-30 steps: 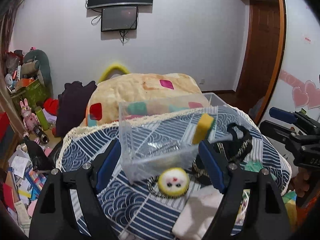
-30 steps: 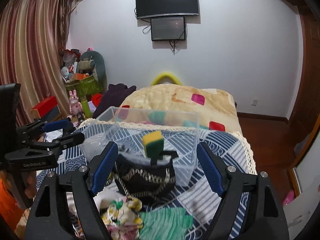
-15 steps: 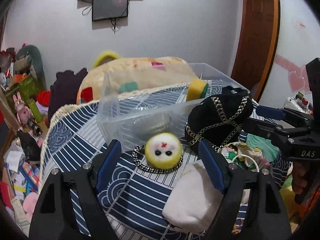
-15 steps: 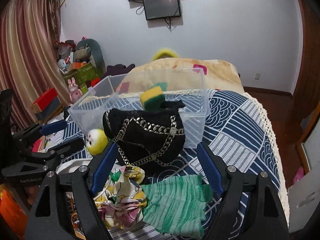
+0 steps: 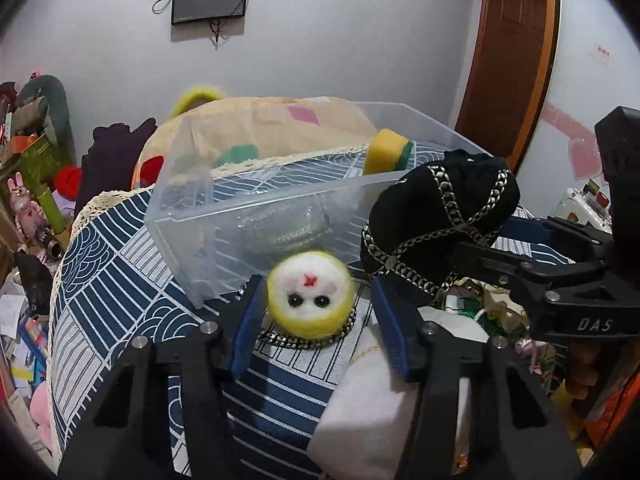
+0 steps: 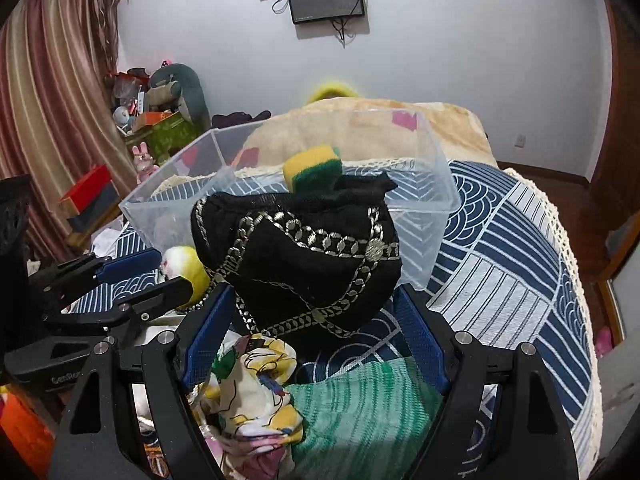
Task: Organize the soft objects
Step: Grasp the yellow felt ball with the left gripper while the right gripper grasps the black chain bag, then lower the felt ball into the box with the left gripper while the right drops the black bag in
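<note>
A yellow-and-white felt ball with a face (image 5: 310, 300) lies on a chain ring on the blue patterned cloth, in front of a clear plastic bin (image 5: 256, 216). My left gripper (image 5: 316, 320) is open with the ball between its fingers. A black chain-trimmed cap (image 6: 304, 264) sits between the open fingers of my right gripper (image 6: 312, 332); it also shows in the left wrist view (image 5: 436, 224). A yellow-green sponge (image 6: 314, 168) leans inside the bin (image 6: 424, 216). A floral cloth (image 6: 252, 384) and a green knit cloth (image 6: 360, 412) lie under the right gripper.
A white soft piece (image 5: 376, 412) lies under the left gripper. Behind the bin lies a beige blanket (image 6: 400, 128). Clutter and plush toys (image 6: 168, 92) stand at the left wall, a wooden door (image 5: 508, 52) at the right.
Both grippers have moved forward and down. The felt ball now sits between the left fingers, and the black cap between the right fingers. The left jaws have narrowed.
</note>
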A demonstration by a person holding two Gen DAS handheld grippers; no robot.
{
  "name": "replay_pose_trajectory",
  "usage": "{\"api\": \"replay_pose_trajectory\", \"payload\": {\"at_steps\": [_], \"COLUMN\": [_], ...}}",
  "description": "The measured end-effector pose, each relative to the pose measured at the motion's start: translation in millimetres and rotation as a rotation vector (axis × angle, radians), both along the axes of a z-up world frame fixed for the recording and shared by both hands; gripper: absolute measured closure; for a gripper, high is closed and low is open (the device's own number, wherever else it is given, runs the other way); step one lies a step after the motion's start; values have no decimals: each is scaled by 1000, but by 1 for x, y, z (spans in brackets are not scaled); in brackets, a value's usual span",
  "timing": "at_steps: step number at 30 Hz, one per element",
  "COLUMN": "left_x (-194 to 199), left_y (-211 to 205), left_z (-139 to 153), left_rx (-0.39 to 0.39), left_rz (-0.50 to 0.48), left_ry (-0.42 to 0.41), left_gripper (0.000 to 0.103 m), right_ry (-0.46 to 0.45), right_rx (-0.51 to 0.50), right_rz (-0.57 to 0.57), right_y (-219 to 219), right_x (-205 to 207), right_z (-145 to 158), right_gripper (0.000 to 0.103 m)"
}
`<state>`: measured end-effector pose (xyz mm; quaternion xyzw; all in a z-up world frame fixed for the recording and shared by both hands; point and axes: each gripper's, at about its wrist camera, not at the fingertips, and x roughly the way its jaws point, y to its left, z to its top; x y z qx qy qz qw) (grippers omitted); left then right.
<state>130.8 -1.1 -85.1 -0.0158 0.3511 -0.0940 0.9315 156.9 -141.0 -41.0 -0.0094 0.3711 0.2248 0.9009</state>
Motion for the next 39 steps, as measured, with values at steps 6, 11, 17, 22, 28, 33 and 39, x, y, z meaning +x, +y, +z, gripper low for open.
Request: {"api": "replay_pose_trajectory", "payload": {"at_steps": [6,11,17,22,28,33,39], "left_x": [2,5,0,-7,-17,-28,-36], "left_y": [1,3,7,9,13,12,12], "left_z": [-2,-5,-2,5,22,40,61], "left_rx": [2,-1,-13,-25,-30,-31,-19], "left_rz": [15,37,37,41,44,48,55], "left_ry": [17,34,21,7,-39,-85,-148], "left_gripper": [54,61,62,63,63,63,63], "right_ry": [16,18,-8,-45,-96,-143,-194], "right_rx": [5,29,49,59,73,84,100], "right_rz": [0,8,33,40,35,30,17], "right_y": [1,-3,-5,-11,-17,-18,-22], "right_x": [1,0,-10,-17,-22,-25,-26], "right_z": [-4,-3,3,15,30,44,60], "right_gripper": [48,72,85,86,86,86,86]}}
